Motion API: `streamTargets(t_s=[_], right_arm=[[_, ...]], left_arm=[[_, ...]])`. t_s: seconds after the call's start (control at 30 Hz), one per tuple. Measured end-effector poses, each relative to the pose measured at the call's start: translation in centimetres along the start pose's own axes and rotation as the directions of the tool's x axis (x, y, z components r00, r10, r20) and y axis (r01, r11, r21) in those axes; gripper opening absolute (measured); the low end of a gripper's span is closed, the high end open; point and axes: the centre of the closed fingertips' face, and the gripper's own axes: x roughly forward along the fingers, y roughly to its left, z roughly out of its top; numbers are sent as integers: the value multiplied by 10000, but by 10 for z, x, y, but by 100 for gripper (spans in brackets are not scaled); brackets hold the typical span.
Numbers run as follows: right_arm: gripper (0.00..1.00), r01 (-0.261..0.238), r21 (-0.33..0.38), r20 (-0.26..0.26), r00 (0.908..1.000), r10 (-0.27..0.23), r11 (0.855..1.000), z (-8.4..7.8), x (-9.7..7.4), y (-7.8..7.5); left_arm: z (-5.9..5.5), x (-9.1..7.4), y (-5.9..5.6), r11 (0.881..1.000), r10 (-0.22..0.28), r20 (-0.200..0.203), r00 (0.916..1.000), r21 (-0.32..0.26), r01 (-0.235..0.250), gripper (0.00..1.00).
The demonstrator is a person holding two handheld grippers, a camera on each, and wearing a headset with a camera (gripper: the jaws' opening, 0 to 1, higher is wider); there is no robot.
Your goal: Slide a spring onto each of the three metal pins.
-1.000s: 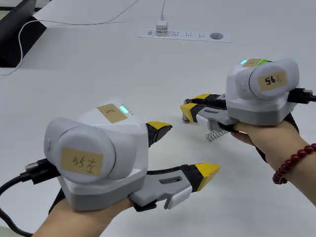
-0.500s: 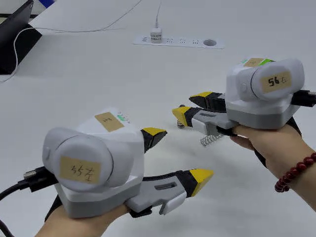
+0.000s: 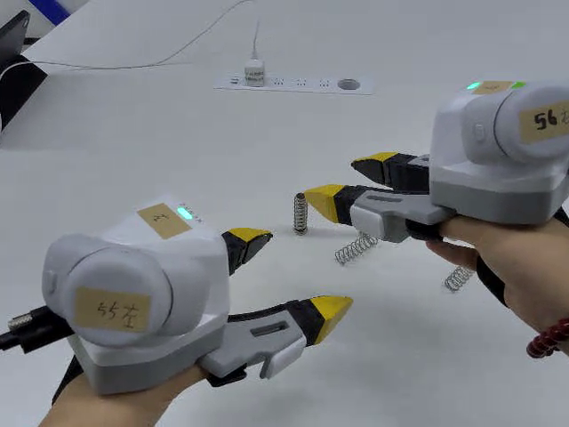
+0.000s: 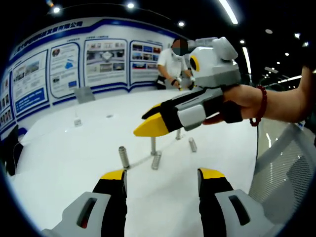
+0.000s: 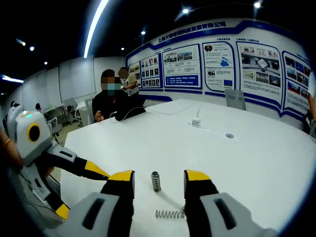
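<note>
A short spring stands upright on the white table, apparently around a pin I cannot make out. A loose spring lies just right of it, and another loose spring lies under the right hand. My right gripper hovers open and empty, up and to the right of the upright spring, which shows between its jaws with a loose spring lying nearer. My left gripper is open and empty at the lower left, short of the upright spring. The right gripper crosses above it.
A white power strip with a plugged charger and cable lies at the table's far side. A dark device sits at the far left edge. People sit at the far end of the table. Panels line the wall behind.
The right gripper has lifted and drawn back to the right, away from the upright spring it was touching. The loose springs beneath it have come into sight. The left gripper stays open.
</note>
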Motion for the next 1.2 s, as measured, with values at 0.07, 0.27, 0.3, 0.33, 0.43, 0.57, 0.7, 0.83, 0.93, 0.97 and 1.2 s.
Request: streamTargets(t_s=[0.07, 0.27, 0.3, 0.33, 0.43, 0.57, 0.7, 0.83, 0.93, 0.97, 1.2], right_arm=[[42, 77, 103, 15, 10000, -77, 9999, 0, -6, -3], [43, 440, 162, 70, 9990, -442, 9989, -4, -29, -8], [43, 470, 208, 92, 9988, -472, 9987, -4, -31, -8], [44, 505, 252, 111, 9986, -508, 9984, -5, -35, -9], [44, 596, 343, 175, 9980, -603, 9976, -6, -44, -10], [47, 745, 438, 258, 9968, -757, 9963, -9, -53, -11], [49, 853, 695, 236, 9959, -871, 9939, -16, -61, -14], [52, 908, 912, 323, 9950, -941, 9917, -22, -70, -16], [53, 975, 920, 327, 9944, -1009, 9910, -26, -76, -17], [53, 974, 957, 368, 9942, -1013, 9906, -26, -78, -17], [55, 1032, 1031, 454, 9931, -1083, 9893, -29, -90, -18]], left_arm=[[0, 0, -1, 10000, -31, 17, 10000, 43, 31, 59], [-1, 0, 4, 9997, 65, -209, 9998, 240, -60, 56], [0, 0, 4, 9996, 69, -220, 9997, 270, -63, 55], [1, 0, 5, 9995, 43, -224, 9997, 321, -36, 55], [4, 3, 6, 9982, 43, -271, 9996, 597, -26, 55], [8, 8, 9, 9969, 27, -291, 9996, 793, -4, 54], [9, 18, 13, 9964, 84, -403, 9992, 846, -50, 52], [6, 29, 16, 9960, 94, -639, 9979, 893, -37, 48], [4, 35, 17, 9960, 54, -753, 9971, 891, 13, 46], [4, 37, 17, 9958, 52, -792, 9968, 911, 20, 45], [-1, 56, 16, 9946, -133, -984, 9951, 1012, 233, 37]])
